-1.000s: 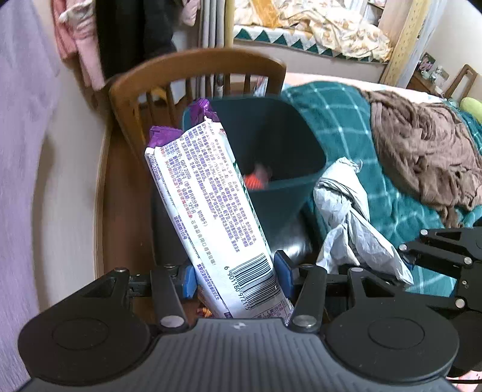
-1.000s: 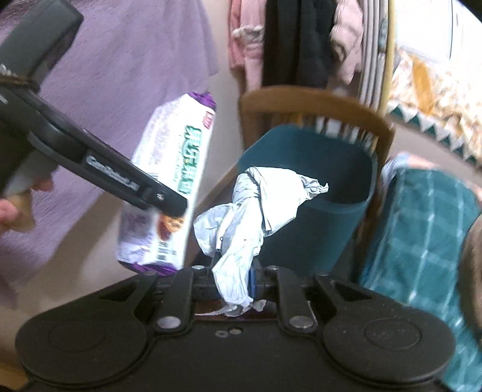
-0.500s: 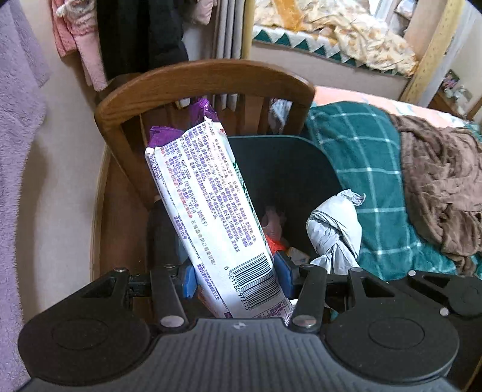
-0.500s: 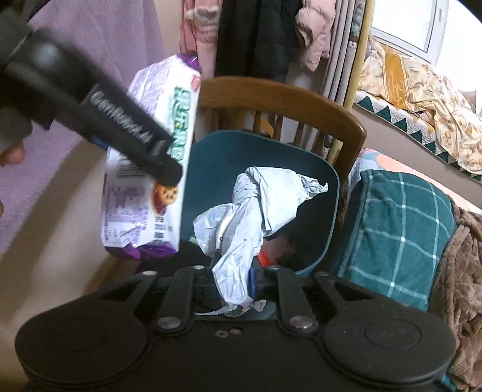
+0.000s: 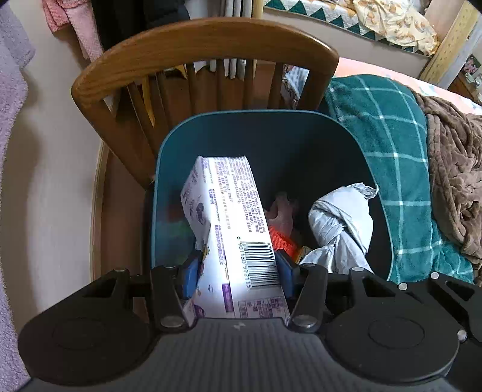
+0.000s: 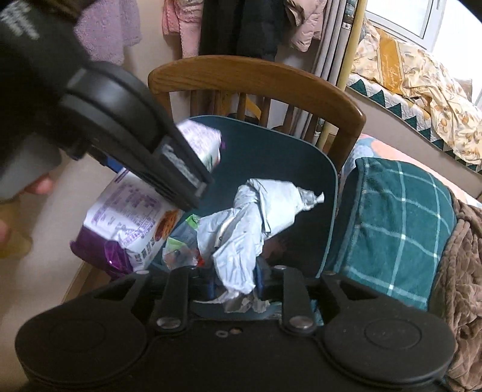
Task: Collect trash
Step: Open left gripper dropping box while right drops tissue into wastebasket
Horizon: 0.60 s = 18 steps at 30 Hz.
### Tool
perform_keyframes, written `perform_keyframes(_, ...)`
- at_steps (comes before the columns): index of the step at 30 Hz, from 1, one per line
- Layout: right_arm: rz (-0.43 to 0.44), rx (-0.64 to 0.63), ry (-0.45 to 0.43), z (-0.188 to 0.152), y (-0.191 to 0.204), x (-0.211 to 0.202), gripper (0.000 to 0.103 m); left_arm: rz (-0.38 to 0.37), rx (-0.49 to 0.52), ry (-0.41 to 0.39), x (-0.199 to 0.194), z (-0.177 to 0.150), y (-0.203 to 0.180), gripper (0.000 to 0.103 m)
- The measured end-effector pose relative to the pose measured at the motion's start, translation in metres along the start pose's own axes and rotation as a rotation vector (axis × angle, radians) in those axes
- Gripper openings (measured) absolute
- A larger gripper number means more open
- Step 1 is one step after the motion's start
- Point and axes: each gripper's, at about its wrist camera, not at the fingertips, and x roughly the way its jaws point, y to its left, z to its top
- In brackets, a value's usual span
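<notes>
My left gripper (image 5: 236, 273) is shut on a white and purple biscuit packet (image 5: 232, 217) and holds it tilted over the open top of a dark teal bin (image 5: 301, 116). The packet also shows in the right wrist view (image 6: 129, 223), under the left gripper's body (image 6: 126, 132). My right gripper (image 6: 236, 283) is shut on a crumpled grey plastic bag (image 6: 256, 217) above the bin (image 6: 325, 169). The bag also shows in the left wrist view (image 5: 340, 226). Orange, green and other scraps (image 5: 281, 238) lie inside the bin.
A wooden chair (image 5: 205, 42) stands just behind the bin. A teal checked blanket (image 5: 397, 156) and a brown blanket (image 5: 455, 169) lie on the bed at the right. Clothes (image 6: 241, 24) hang on the wall behind. A beige wall (image 5: 45, 181) is at the left.
Both grippers have moved forward and tipped down over the bin. The packet and the grey bag now hang over its opening, and the packet has leaned forward.
</notes>
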Motion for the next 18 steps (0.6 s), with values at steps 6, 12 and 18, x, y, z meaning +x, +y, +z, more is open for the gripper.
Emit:
perform_keyframes(6,-0.004,-0.002,0.004,0.001,0.001,0.004,0.031,-0.011,-0.035,0.044,0.011,-0.004,0.008,0.056)
perform_keyframes(12,0.005,-0.007,-0.003,-0.003,0.004,-0.001,0.04,-0.046,-0.051,0.02,0.004,-0.012,0.013,0.065)
perform_keyframes(18,0.018,-0.011,-0.04,-0.007,0.005,-0.022,0.047,-0.062,-0.036,-0.028,-0.021,-0.028,0.018,0.065)
